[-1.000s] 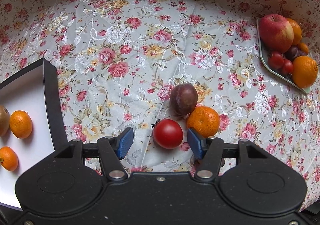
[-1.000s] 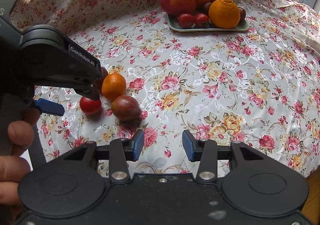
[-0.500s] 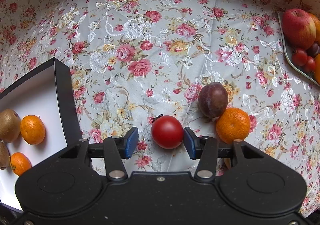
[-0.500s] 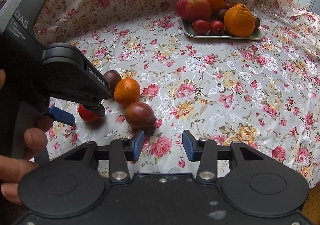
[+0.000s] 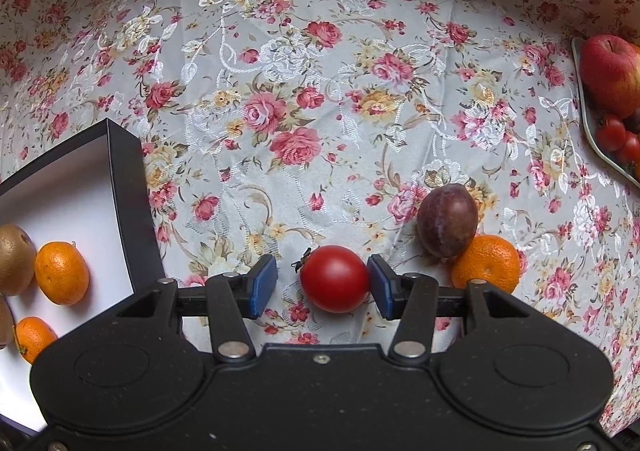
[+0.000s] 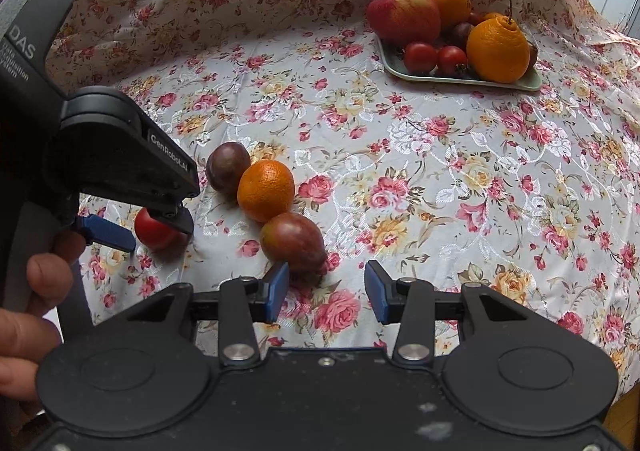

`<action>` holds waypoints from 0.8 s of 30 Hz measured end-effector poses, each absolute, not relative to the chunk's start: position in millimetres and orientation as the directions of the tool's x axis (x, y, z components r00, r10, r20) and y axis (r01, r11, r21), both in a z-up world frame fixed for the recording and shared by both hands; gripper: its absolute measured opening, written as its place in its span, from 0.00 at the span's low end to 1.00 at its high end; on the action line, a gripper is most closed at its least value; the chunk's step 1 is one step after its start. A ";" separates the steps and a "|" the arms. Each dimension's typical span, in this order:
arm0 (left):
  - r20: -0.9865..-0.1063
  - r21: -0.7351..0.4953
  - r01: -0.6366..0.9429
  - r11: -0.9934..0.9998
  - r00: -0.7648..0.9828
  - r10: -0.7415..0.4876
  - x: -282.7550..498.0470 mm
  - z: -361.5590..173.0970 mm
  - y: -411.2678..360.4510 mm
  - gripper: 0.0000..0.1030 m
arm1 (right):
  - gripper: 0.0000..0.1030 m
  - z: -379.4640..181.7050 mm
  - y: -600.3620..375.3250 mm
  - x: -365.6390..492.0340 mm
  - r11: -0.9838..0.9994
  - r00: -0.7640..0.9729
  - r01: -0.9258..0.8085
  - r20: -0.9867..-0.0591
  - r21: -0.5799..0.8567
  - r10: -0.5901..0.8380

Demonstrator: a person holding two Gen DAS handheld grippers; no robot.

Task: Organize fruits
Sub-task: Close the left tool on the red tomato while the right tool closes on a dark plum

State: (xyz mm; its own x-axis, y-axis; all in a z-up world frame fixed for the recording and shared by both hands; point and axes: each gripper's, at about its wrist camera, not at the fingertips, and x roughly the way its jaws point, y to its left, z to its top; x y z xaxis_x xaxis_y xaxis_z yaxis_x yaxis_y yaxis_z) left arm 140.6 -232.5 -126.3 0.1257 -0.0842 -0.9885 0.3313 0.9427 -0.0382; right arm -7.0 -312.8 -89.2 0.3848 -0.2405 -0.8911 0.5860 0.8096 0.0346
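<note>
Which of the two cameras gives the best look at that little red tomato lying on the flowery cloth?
The left wrist view: the tomato sits whole and close between the left tongs, which are opening. In the right wrist view those tongs cover much of it.

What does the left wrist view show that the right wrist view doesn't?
Left wrist only: the black box holding mandarins and kiwis.

Right wrist only: a second plum just ahead of the open right gripper, and the hand holding the left tool.

Both: the tomato between the fingers of the left gripper, which are opening; the first plum touching the loose orange; the apple on the tray.
</note>
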 end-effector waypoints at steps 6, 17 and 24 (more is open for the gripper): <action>-0.989 -0.037 0.340 0.940 0.120 -0.083 146.5 -126.0 -237.0 0.56 | 0.44 -94.5 -310.5 2.6 0.827 0.364 0.562 -0.901 0.013 -0.234; -0.989 -0.041 0.368 0.929 0.114 -0.089 143.6 -126.5 -237.2 0.56 | 0.44 -101.5 -314.0 12.2 0.827 0.340 0.561 -0.914 0.006 -0.224; -0.988 -0.052 0.355 0.933 0.116 -0.099 146.5 -123.1 -229.5 0.44 | 0.41 -105.8 -314.5 17.1 0.825 0.302 0.565 -0.925 -0.021 -0.230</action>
State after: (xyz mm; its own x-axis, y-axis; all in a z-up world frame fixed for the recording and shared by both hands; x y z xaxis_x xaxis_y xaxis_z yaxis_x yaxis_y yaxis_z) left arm 146.5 -229.5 -123.1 0.1158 -0.0991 -0.9883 0.3549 0.9335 -0.0520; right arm 17.1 -314.5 -105.8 0.3022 -0.2305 -0.9250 0.5648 0.8250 -0.0210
